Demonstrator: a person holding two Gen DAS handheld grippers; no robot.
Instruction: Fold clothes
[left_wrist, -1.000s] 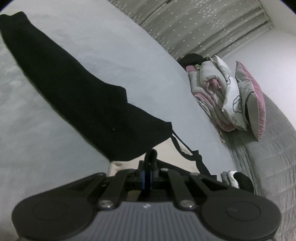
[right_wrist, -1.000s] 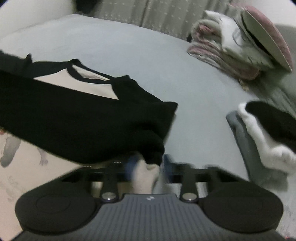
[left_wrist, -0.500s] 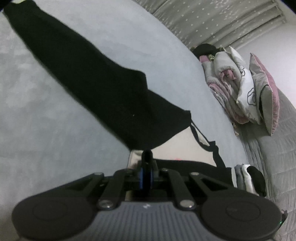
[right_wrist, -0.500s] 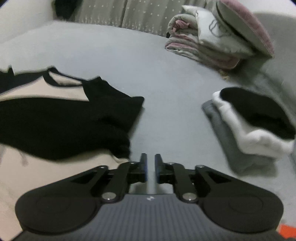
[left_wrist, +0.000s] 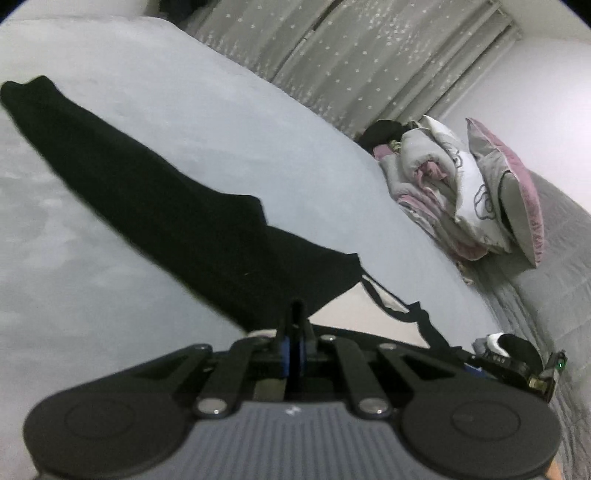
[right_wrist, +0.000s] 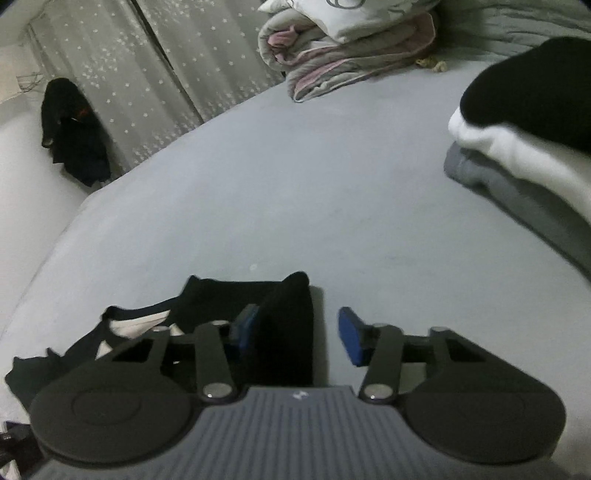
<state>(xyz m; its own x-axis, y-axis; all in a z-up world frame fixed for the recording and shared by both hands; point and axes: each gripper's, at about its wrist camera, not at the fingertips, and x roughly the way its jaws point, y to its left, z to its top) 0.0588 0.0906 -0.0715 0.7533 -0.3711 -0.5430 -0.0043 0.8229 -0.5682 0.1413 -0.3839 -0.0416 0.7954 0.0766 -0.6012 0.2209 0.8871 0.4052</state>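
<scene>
So, no readable writing can be made out anywhere; only a tiny pale logo mark is seen on each gripper's ribbed grey body, too small to read.

Far left in the left wrist view, the black sleeve (left_wrist: 122, 184) is stretched flat and long across the grey bed sheet (left_wrist: 221, 122), tapering to a cuff at the far end. Its near end runs down to the left gripper (left_wrist: 293, 332), whose blue-padded fingers are pressed together on a thin fold of black fabric, so the shirt (left_wrist: 258, 258) is clamped there. A cream panel (left_wrist: 354, 314) with black trim is partly hidden behind the gripper. Further right, a rolled quilt (left_wrist: 436, 188) and a pink-edged pillow (left_wrist: 517, 206) are piled against the star-dotted curtain (left_wrist: 351, 62), all soft and blurry.

In the right wrist view, a dark garment (right_wrist: 74, 147) is hung at far left, shape hard to tell. The shirt's black shoulder (right_wrist: 258, 306) and collar lie on the sheet near the right gripper (right_wrist: 295, 332), whose blue pads are spread wide apart; fabric is seen in front of the left pad, nothing pinched. At right, a folded stack (right_wrist: 517, 147) (black, white, grey) is cut off by the frame edge.
</scene>
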